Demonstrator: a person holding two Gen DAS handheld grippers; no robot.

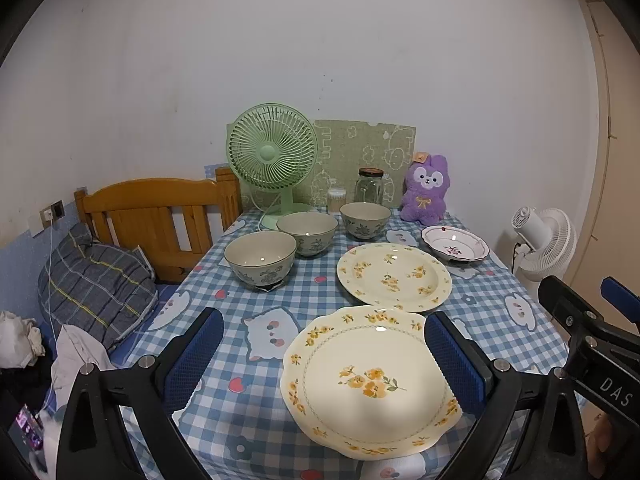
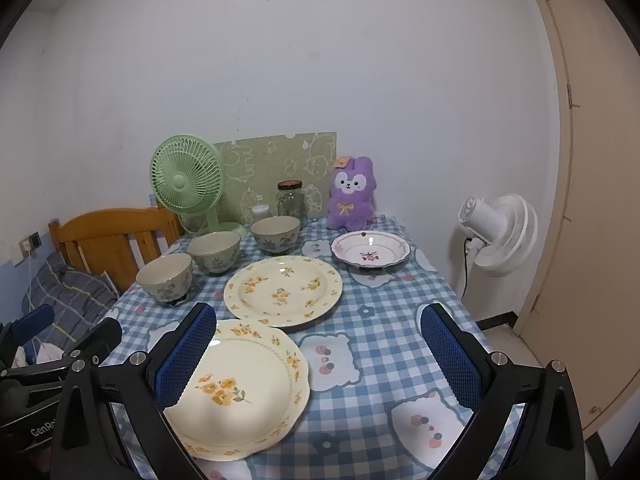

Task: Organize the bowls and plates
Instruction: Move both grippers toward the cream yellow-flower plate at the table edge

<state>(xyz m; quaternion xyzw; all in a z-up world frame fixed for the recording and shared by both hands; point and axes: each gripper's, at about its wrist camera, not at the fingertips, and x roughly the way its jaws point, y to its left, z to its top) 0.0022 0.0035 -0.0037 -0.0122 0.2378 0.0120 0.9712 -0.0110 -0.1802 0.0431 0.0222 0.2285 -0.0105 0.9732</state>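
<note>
Nearest: scalloped yellow-flower plate (image 1: 370,380) flat on the checked tablecloth (image 1: 224,412), overlapping the round plate (image 1: 394,276) behind, three bowls (image 1: 260,254) beyond; left gripper (image 1: 324,360) and right gripper (image 2: 320,356) both spread wide, empty; risk of chipping the overlapped rims if dragged.

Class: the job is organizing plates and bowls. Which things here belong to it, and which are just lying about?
Belong: three bowls, scalloped plate, round yellow-flower plate, small red-flower dish.
Lying about: green fan, jar, purple plush.
</note>
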